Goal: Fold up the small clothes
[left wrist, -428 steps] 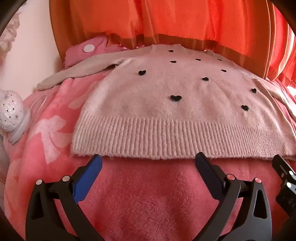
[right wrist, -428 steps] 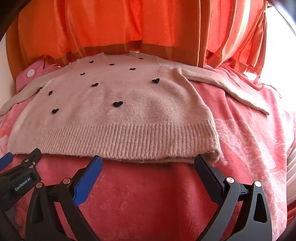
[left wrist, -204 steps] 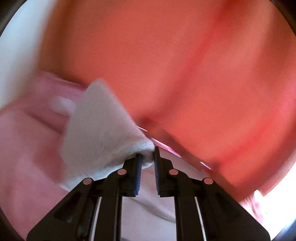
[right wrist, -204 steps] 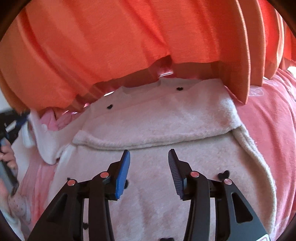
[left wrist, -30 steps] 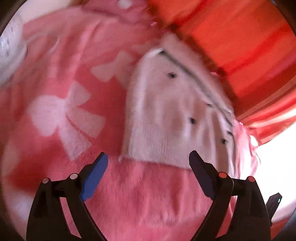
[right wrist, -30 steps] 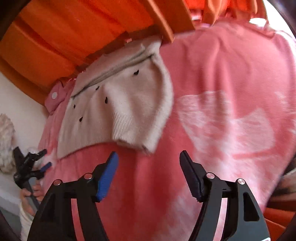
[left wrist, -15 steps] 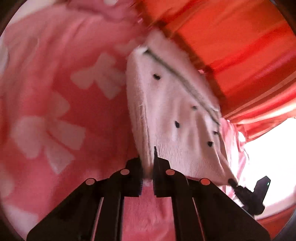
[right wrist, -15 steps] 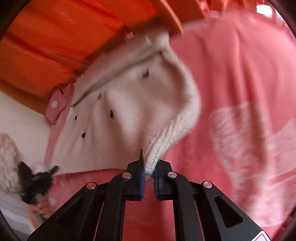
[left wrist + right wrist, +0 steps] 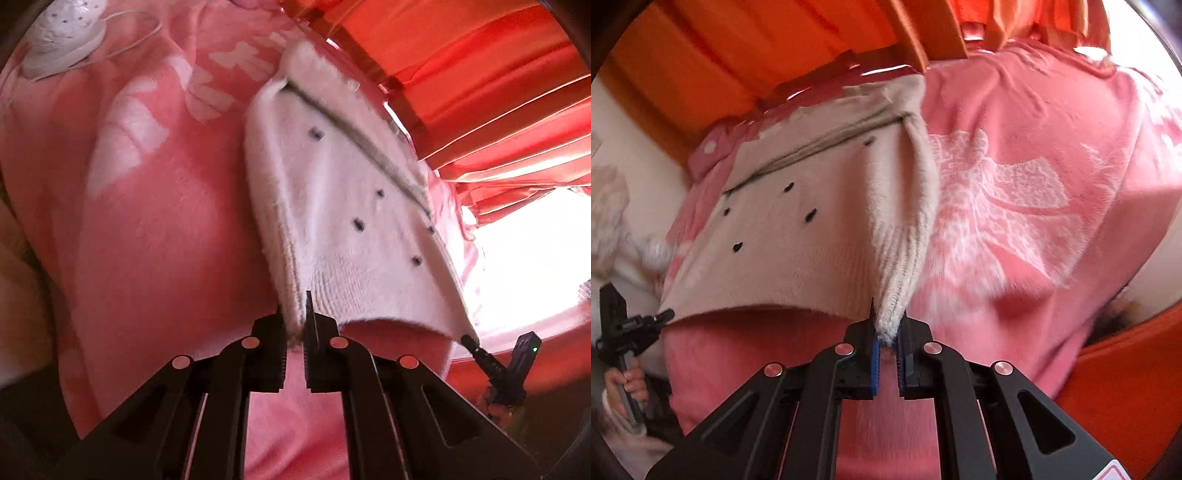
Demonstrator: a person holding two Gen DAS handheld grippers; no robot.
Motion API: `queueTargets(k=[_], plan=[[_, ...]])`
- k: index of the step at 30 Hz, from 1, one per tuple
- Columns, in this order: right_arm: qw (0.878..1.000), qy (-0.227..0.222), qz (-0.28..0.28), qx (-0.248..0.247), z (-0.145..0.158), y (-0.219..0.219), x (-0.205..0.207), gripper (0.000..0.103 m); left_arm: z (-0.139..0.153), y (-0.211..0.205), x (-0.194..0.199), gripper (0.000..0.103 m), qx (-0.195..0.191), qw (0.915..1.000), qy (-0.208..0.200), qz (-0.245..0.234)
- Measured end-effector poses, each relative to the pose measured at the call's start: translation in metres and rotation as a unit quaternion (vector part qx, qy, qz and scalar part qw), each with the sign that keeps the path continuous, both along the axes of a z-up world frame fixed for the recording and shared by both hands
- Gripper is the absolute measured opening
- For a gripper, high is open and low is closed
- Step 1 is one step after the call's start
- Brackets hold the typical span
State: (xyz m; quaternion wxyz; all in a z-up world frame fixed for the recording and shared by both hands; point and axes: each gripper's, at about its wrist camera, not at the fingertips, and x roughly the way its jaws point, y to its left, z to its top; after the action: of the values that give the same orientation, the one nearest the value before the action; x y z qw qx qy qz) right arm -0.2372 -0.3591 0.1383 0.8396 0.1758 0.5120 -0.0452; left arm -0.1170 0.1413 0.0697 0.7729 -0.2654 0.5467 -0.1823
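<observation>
The fuzzy cream knit sweater with small dark hearts (image 9: pixel 343 206) lies on the pink fleece blanket with white bow prints (image 9: pixel 155 206), its far edge against the pleated orange curtain (image 9: pixel 461 74). The left gripper (image 9: pixel 294 325) pinches its near left hem corner, the right gripper (image 9: pixel 887 332) the near right one. Far left on the blanket sits a white dotted round gadget (image 9: pixel 62 29).

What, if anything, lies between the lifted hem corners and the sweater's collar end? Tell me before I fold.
Nothing visible does. The left gripper and right gripper each clamp a hem corner of the sweater, and only its own heart-dotted front lies between hem and collar. The white gadget sits off to the side on the pink blanket.
</observation>
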Motion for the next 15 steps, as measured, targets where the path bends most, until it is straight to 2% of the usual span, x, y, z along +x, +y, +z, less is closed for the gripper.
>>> queueTargets(k=[2, 4, 6, 7, 8, 11, 14, 15], plan=[[0.999, -0.037, 0.008, 0.002, 0.019, -0.001, 0.009, 0.006, 0.025, -0.002, 0.011, 0.006, -0.003, 0.9994, -0.033, -0.002], [0.996, -0.094, 0.008, 0.004, 0.041, -0.01, 0.037, 0.006, 0.048, -0.008, 0.036, 0.006, 0.005, 0.9969, -0.078, -0.012], [0.989, -0.149, -0.007, 0.002, 0.055, -0.026, 0.073, 0.006, 0.079, -0.023, 0.085, 0.006, 0.027, 0.9892, -0.143, -0.017], [0.984, -0.178, -0.019, 0.006, 0.059, -0.037, 0.106, 0.007, 0.085, -0.028, 0.1, 0.006, 0.031, 0.9866, -0.16, -0.015], [0.981, -0.19, -0.032, 0.011, 0.059, -0.045, 0.125, 0.007, 0.095, -0.036, 0.131, 0.006, 0.043, 0.9816, -0.186, -0.006], [0.973, -0.21, -0.084, 0.054, 0.042, -0.071, 0.205, 0.007, 0.098, -0.051, 0.21, 0.006, 0.045, 0.9748, -0.217, 0.023], [0.967, -0.202, -0.131, 0.082, 0.005, -0.088, 0.273, 0.007, 0.073, -0.067, 0.284, 0.006, 0.055, 0.9747, -0.211, 0.051], [0.966, -0.19, -0.149, 0.092, -0.015, -0.094, 0.295, 0.007, 0.057, -0.072, 0.305, 0.006, 0.055, 0.9758, -0.202, 0.062]])
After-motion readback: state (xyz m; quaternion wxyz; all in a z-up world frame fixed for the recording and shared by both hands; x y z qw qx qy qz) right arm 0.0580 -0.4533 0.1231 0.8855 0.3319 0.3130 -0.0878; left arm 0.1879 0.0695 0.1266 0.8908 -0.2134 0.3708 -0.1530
